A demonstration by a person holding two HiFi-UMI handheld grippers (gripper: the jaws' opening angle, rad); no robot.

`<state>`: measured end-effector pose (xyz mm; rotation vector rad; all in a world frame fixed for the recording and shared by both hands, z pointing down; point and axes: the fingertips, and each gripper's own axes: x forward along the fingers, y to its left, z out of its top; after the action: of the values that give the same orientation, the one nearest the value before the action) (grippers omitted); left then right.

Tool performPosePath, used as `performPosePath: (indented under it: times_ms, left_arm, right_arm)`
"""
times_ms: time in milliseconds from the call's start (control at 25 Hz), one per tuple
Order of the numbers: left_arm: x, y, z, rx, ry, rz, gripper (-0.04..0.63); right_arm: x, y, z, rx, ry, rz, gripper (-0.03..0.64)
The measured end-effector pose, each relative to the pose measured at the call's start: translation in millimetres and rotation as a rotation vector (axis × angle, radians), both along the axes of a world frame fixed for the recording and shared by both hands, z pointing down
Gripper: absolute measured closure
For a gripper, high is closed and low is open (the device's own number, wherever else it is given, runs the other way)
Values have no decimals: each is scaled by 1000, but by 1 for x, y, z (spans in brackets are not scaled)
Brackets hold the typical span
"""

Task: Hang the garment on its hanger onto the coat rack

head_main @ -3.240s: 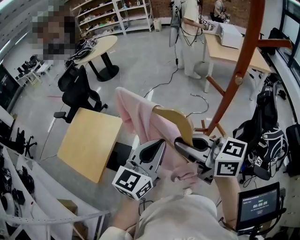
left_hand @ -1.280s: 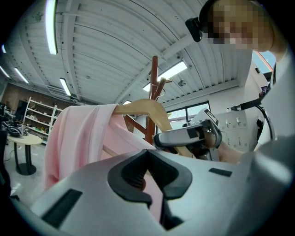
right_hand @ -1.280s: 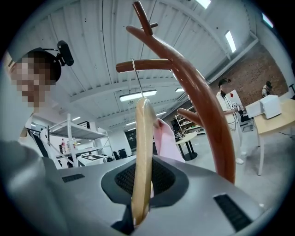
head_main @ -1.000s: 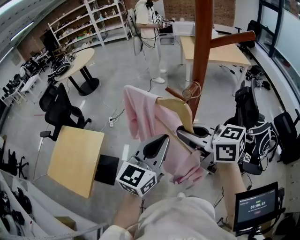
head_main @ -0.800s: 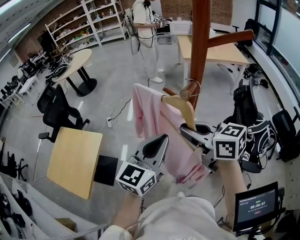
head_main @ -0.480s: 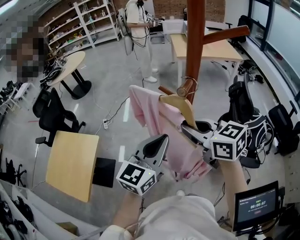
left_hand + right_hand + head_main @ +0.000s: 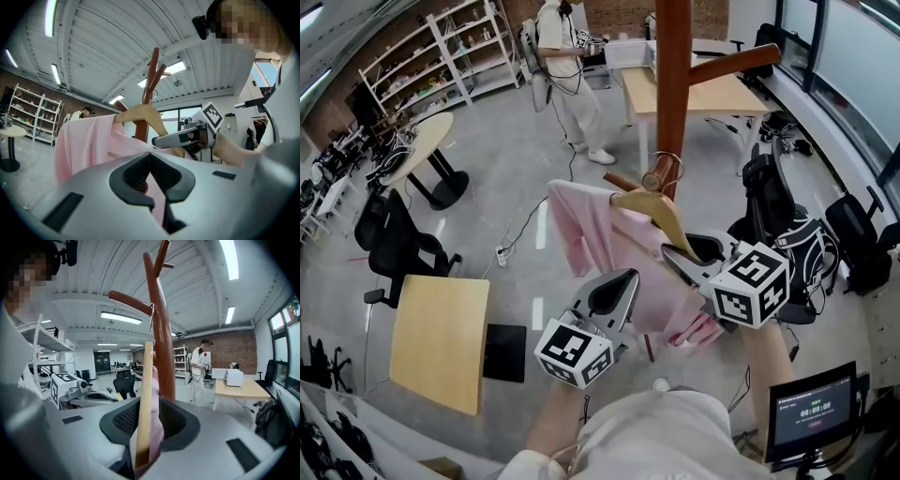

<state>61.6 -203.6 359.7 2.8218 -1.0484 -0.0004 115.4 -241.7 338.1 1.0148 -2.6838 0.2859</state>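
Grey polished concrete floor (image 7: 516, 141), carrying the furniture. The reddish-brown wooden coat rack (image 7: 672, 84) rises at upper centre, its foot hidden. A square light-wood table (image 7: 439, 339) stands at lower left, with a flat black square panel (image 7: 504, 352) lying just beside it. A round light-wood table (image 7: 422, 141) and a black office chair (image 7: 398, 253) stand at left. Black backpacks (image 7: 769, 202) rest at right. A white power strip (image 7: 502, 253) lies near centre.

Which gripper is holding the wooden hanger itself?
The right gripper, jaws shut on the wooden hanger; the left gripper pinches only the pink garment.
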Motion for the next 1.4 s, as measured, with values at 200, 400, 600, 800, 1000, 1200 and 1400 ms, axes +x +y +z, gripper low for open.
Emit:
performPosePath:
  times_ms: [200, 400, 600, 800, 1000, 1200, 1400]
  left_arm:
    - [7, -2, 5, -12, -2, 23, 589]
    - [12, -4, 6, -13, -5, 44, 589]
    - [15, -8, 7, -20, -5, 58, 589]
    - [20, -11, 11, -27, -2, 72, 589]
    - [28, -10, 18, -28, -14, 89, 589]
    - [40, -4, 19, -31, -15, 98, 589]
    - [55, 3, 24, -45, -24, 104, 589]
  right_arm:
    - [6, 2, -2, 19, -3, 8, 535]
    - [16, 6, -8, 43, -34, 16, 534]
    - [28, 7, -15, 74, -53, 31, 515]
    - [37, 11, -22, 86, -143, 29, 515]
    - [47, 12, -23, 127, -181, 55, 515]
    - [72, 22, -31, 153, -264, 118, 517]
    - [106, 34, -37, 151, -353, 200, 517]
